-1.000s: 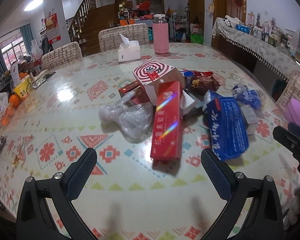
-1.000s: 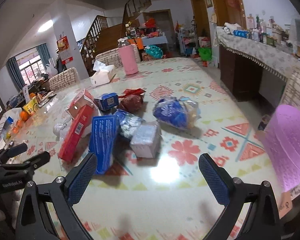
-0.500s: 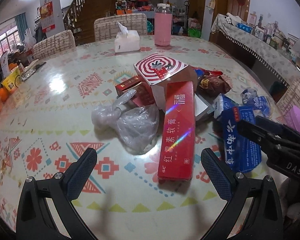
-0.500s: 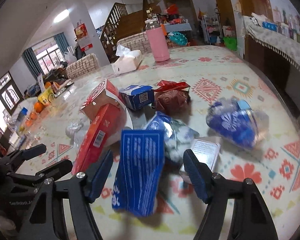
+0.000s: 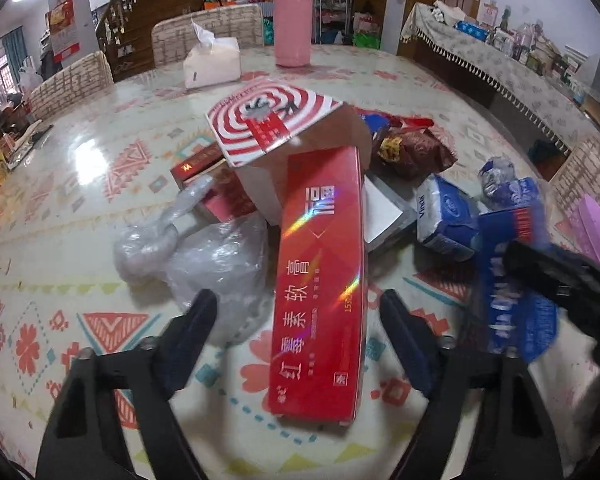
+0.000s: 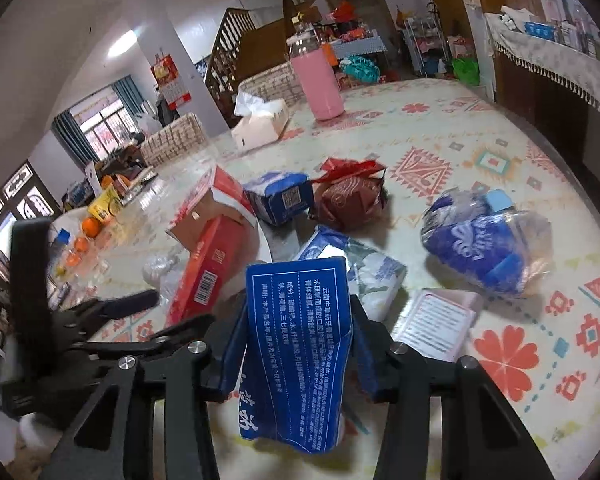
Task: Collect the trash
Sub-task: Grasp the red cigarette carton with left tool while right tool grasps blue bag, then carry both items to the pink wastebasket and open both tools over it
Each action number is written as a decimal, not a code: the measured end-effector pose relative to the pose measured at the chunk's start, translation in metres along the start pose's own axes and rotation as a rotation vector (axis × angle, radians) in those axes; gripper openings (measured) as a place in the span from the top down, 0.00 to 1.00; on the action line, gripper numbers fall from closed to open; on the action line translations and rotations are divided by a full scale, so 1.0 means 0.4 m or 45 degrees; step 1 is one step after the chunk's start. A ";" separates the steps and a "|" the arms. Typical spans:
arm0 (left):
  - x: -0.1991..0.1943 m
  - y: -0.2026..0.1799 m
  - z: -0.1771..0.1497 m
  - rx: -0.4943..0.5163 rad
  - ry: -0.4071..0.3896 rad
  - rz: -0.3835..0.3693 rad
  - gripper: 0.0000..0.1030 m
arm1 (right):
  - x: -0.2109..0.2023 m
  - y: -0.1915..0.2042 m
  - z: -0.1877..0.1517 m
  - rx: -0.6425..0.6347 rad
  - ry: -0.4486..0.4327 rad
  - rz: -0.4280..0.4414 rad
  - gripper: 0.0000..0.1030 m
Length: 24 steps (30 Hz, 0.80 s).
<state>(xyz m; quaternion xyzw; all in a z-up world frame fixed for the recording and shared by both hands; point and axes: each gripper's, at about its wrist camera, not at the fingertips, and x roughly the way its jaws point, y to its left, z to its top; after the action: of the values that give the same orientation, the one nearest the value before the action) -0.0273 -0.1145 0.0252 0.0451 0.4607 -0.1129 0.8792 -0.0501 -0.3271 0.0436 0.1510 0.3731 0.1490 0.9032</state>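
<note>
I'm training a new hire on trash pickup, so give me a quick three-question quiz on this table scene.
1. True or false: the pink bottle lies on its side.
2. What sits between the fingers of the right gripper? A) tissue pack B) blue box C) brown snack bag
3. Fill in: the long red box, between the fingers of the left gripper, lies beside a crumpled clear plastic ____.

Key: 1 false, it stands upright. 2 B; the fingers are closing and press it. 3 bag; the left fingers are closing, not yet touching the box.
</note>
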 end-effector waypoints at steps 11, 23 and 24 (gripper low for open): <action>-0.130 -0.027 -0.042 -0.051 -0.042 -0.113 0.63 | -0.137 -0.062 -0.030 0.072 -0.097 0.051 0.51; -0.263 -0.302 0.006 0.224 -0.165 -0.358 0.63 | -0.366 -0.287 -0.041 0.277 -0.307 -0.035 0.51; -0.260 -0.332 0.017 0.247 -0.156 -0.389 0.63 | -0.390 -0.311 -0.041 0.289 -0.329 -0.065 0.51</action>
<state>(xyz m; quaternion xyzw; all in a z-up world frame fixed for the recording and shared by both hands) -0.1109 -0.2282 0.1177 0.0523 0.3948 -0.2916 0.8697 -0.1482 -0.4972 0.0829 0.2605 0.2721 0.0621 0.9243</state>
